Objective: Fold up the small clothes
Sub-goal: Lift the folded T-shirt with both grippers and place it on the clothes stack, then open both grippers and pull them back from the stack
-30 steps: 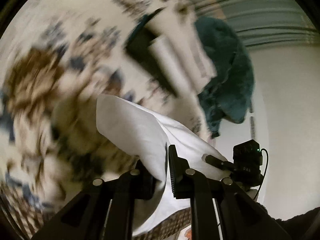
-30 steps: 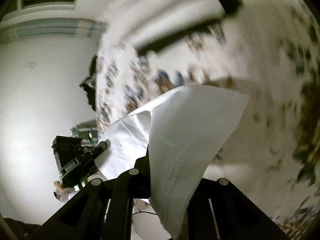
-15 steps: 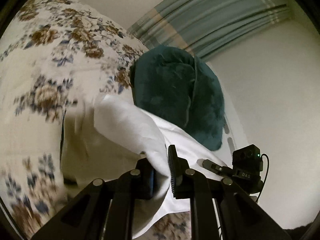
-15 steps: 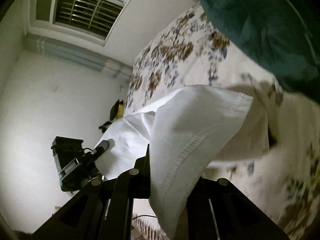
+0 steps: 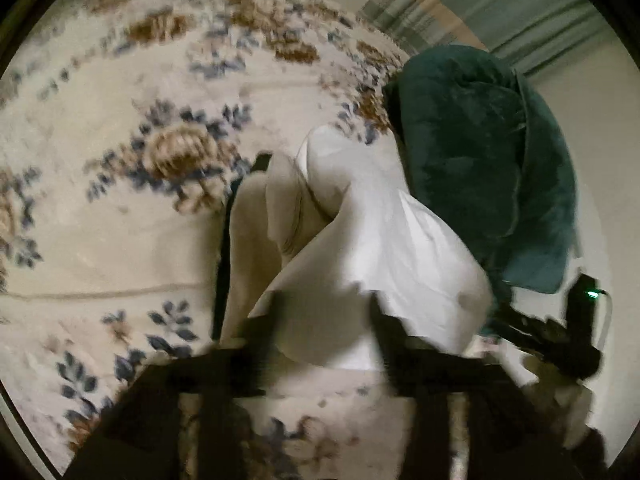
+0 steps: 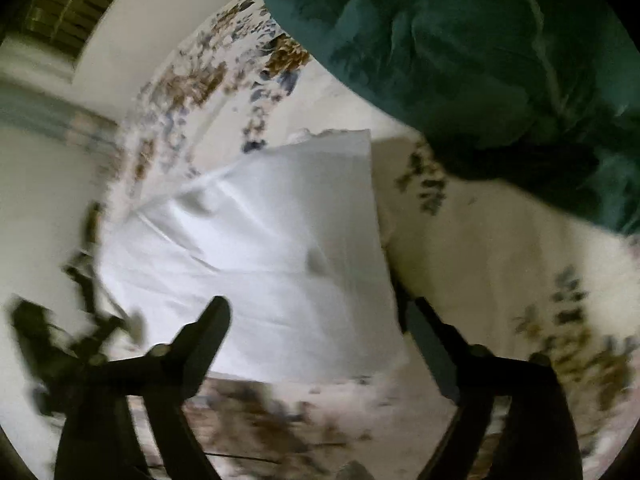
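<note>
A small white garment [image 5: 372, 248] lies on the flowered bedspread [image 5: 120, 208], bunched and partly folded over at its far end. It also shows in the right wrist view [image 6: 260, 256] as a flat white sheet. My left gripper [image 5: 324, 312] is open, its blurred fingers spread on either side of the cloth's near edge. My right gripper [image 6: 316, 320] is open wide, and the garment's near edge lies between the fingers without being pinched. The right gripper also shows at the left wrist view's right edge [image 5: 560, 328].
A dark teal blanket [image 5: 488, 160] is heaped just beyond the garment, and it also shows in the right wrist view [image 6: 460, 52]. A striped curtain [image 5: 480, 4] and white wall stand behind. A barred window [image 6: 68, 12] is at upper left.
Both grippers were shut on the white garment and holding it up. Now both are open and the garment has dropped onto the bedspread.
</note>
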